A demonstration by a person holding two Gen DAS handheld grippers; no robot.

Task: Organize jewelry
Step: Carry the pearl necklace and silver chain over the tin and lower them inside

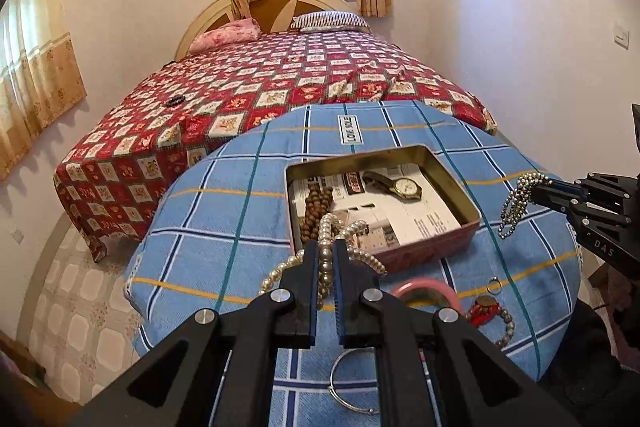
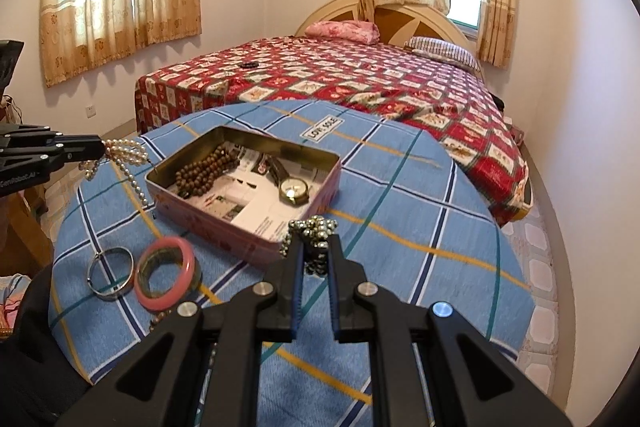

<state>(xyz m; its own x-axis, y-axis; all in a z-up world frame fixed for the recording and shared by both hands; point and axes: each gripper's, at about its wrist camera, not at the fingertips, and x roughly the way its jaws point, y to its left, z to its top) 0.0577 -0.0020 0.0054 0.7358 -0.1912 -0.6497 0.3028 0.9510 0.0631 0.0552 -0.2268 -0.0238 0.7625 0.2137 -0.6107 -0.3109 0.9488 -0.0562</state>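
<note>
An open tin box (image 1: 474,217) (image 2: 240,239) lined with paper stands on the blue checked table. Inside lie a brown wooden bead string (image 1: 316,205) (image 2: 208,169) and a wristwatch (image 1: 404,187) (image 2: 294,191). My left gripper (image 1: 327,247) (image 2: 102,147) is shut on a pearl necklace (image 1: 326,263) (image 2: 128,155), held above the box's near left edge. My right gripper (image 2: 316,241) (image 1: 538,189) is shut on a silver bead chain (image 2: 316,227) (image 1: 516,203), held just right of the box.
On the cloth (image 1: 224,211) near me lie a pink bangle (image 2: 166,275) (image 1: 420,285), a silver bangle (image 2: 111,273) (image 1: 352,383), a small ring (image 1: 495,285) and a red-and-bead bracelet (image 1: 490,311). A bed with a red quilt (image 1: 280,83) stands behind the table.
</note>
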